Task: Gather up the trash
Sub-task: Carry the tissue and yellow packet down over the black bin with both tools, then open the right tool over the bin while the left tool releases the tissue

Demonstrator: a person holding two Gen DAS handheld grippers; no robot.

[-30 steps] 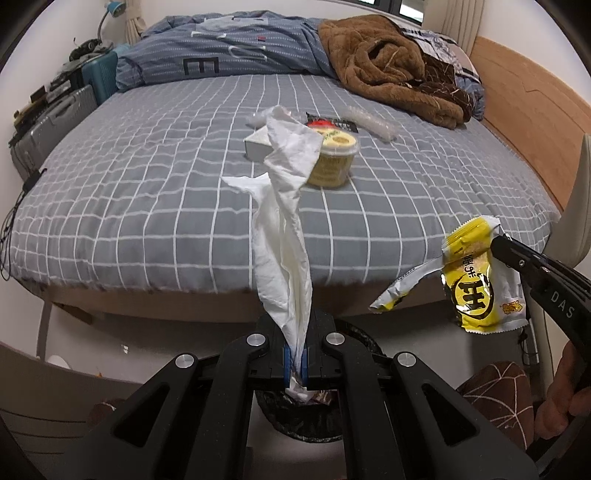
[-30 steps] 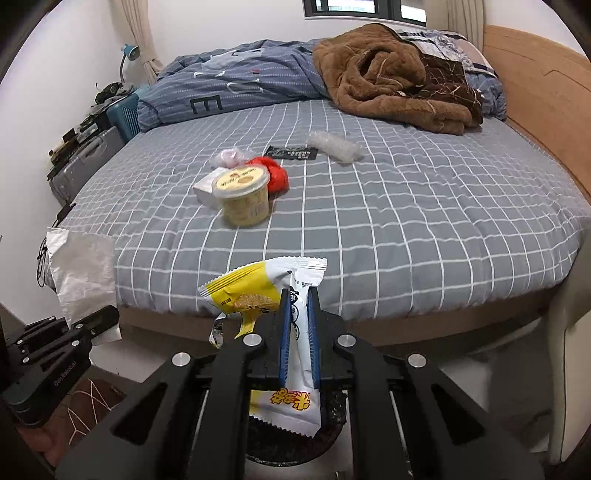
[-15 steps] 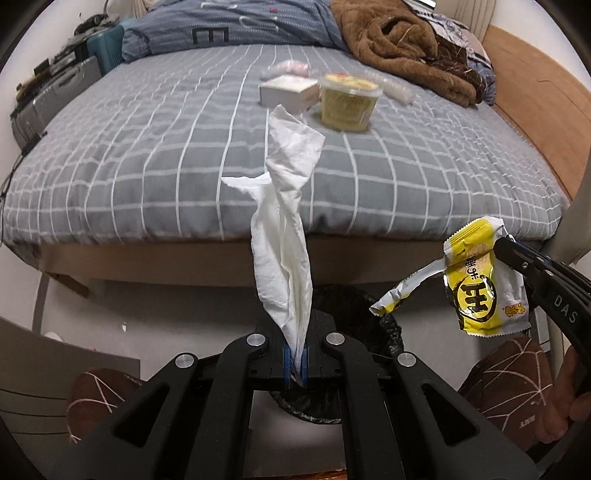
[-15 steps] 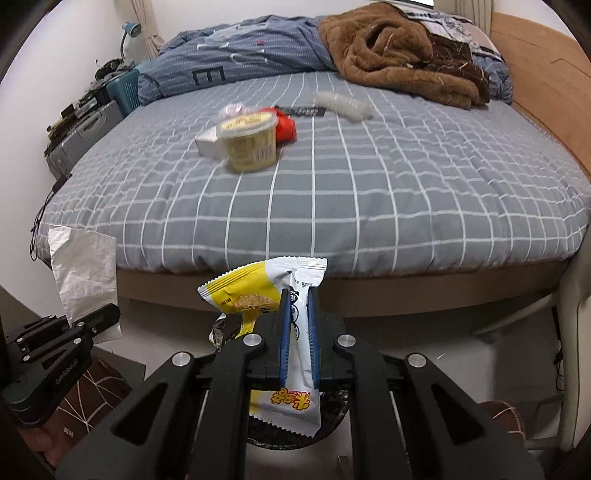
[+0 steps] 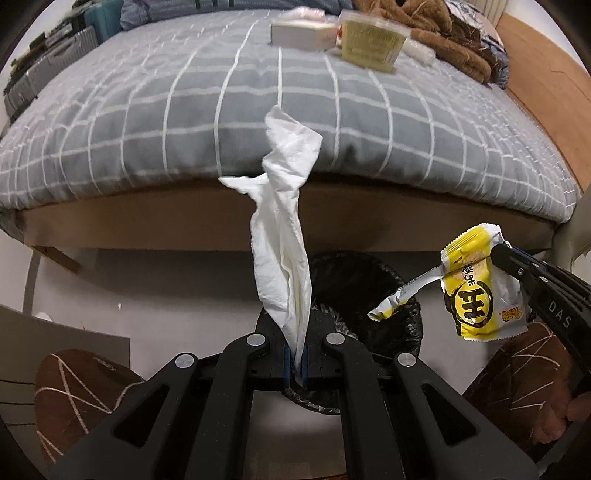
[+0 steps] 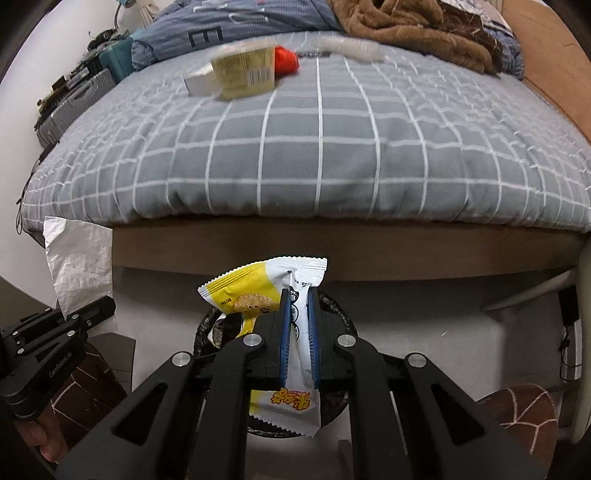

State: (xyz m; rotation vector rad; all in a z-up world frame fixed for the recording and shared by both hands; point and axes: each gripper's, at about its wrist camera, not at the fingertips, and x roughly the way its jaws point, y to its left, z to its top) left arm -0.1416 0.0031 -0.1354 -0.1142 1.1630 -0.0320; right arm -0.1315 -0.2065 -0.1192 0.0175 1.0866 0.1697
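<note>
My left gripper is shut on a long crumpled white tissue that stands up from its jaws. Right below and just behind it sits a round bin lined with a black bag on the floor by the bed. My right gripper is shut on a yellow and white snack wrapper, held above the same bin. The wrapper and the right gripper show at the right of the left wrist view; the tissue and the left gripper show at the left of the right wrist view.
A bed with a grey checked cover fills the view ahead, its wooden frame just behind the bin. On it lie a yellow tub, a white box, a red item and a brown blanket. Brown patterned slippers flank the bin.
Both grippers have sunk from above the bed's level down towards the bin, each still holding its piece of trash. The bin now shows larger beneath them.
</note>
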